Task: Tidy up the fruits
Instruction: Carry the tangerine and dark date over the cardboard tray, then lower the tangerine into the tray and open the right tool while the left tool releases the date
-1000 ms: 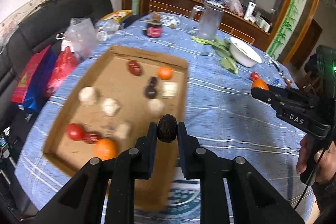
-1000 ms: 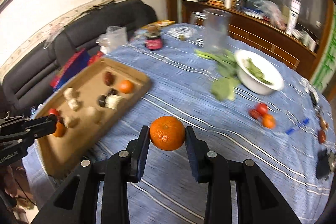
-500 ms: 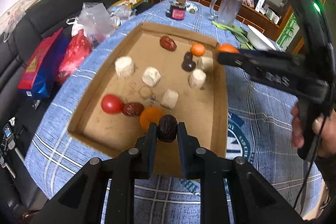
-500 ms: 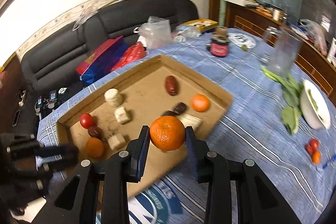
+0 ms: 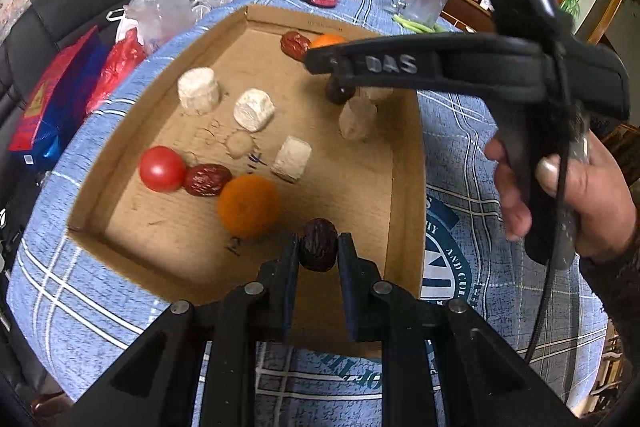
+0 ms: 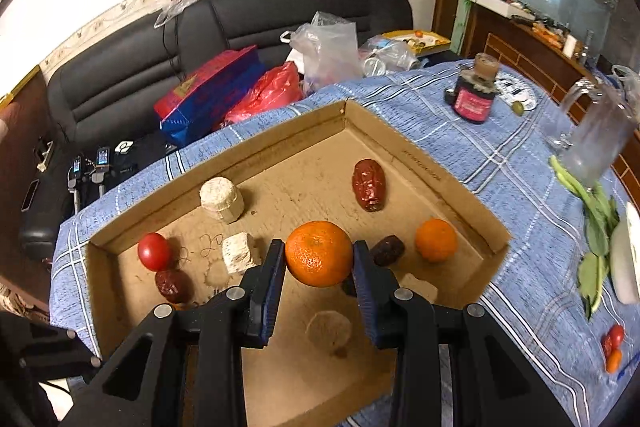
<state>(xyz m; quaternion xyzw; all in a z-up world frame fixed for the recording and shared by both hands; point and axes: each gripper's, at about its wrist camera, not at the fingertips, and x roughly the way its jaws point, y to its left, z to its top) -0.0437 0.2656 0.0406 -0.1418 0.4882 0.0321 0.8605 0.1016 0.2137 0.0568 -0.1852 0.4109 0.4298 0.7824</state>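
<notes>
Left wrist view: left hand-held gripper [image 5: 319, 247] pinching dark dried date [image 5: 318, 244] above near edge of cardboard tray [image 5: 404, 187] on blue-checked tabletop [image 5: 472, 131]. Right wrist view: right hand-held gripper [image 6: 319, 259] clamping orange mandarin [image 6: 319, 253] over tray centre, small mandarin [image 6: 435, 239] lying just right, tomato [image 6: 154, 251] far left.

Tablecloth [image 5: 460, 131]: blue with white plaid lines, over the surface. Cardboard tray [image 6: 404, 143]: plain brown. Held orange [image 6: 319, 253]: bright orange, pitted skin. Held date [image 5: 318, 245]: dark brown, wrinkled. Tomato [image 5: 162, 169]: glossy red. Chunks [image 5: 199, 96]: chalky white. Jar [image 6: 473, 101]: dark, pink label. Sofa [image 6: 280, 15]: black. Bag [image 6: 208, 91]: red and blue. Both tools: black.
</notes>
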